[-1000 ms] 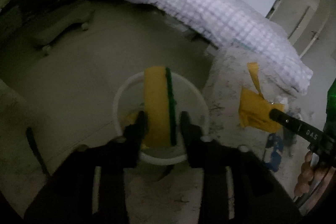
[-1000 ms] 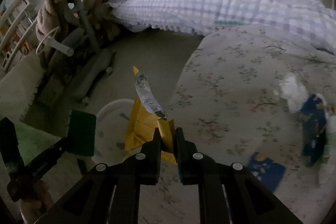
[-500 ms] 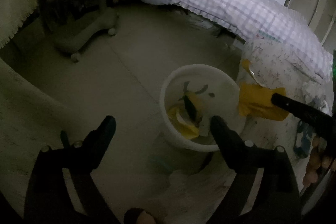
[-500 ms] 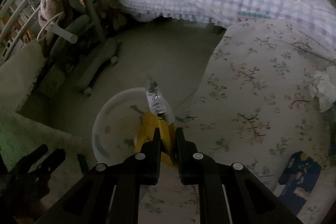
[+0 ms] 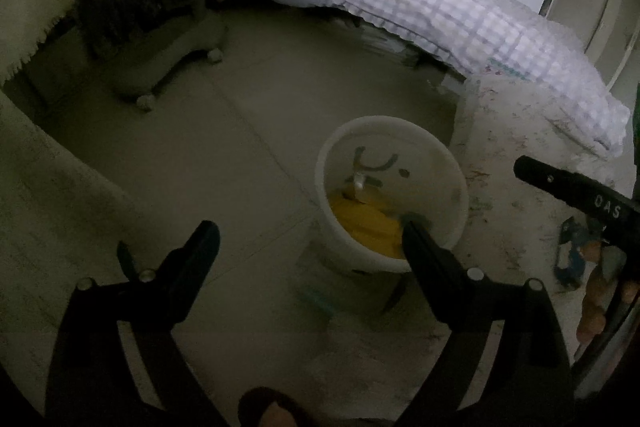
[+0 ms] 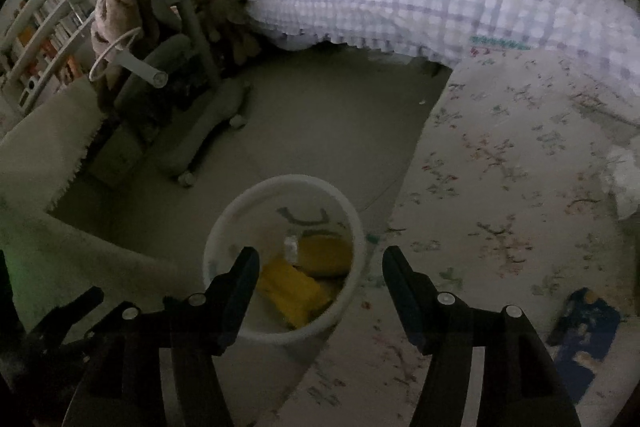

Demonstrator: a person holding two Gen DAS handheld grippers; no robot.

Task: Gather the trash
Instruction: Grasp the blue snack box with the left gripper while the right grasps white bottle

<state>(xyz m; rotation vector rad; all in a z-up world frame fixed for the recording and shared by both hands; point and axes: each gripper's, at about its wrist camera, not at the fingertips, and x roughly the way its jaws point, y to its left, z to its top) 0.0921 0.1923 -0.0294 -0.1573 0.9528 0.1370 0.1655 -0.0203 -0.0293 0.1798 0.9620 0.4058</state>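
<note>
Both claws were seen spread wide and empty. The left gripper [image 5: 308,239] was held over the bare floor just left of the round white plastic bin [image 5: 390,187], its right finger overlapping the bin's near rim in that view. The right gripper [image 6: 316,267] was held almost directly above the same bin [image 6: 284,255], one finger to each side of the opening.

Yellow crumpled wrappers [image 6: 296,287] were lying in the bottom of the bin, with a small pale scrap [image 6: 291,247] among them. From this, those pieces could be judged already collected.

The trash left to collect lay on the floral-patterned bedspread [image 6: 520,187]. A blue printed packet [image 6: 584,319] was lying near the bedspread's near right part, to the right of the right gripper, and a white crumpled tissue [image 6: 624,179] lay further toward the right edge. The right gripper was judged the nearer one for both; the packet's long axis could not be told through the blur.

The letters "OAS" [image 5: 606,205] could be read on the right gripper's finger in the left wrist view. A curved face-like mark [image 5: 376,167] was drawn on the bin's inner wall.
</note>
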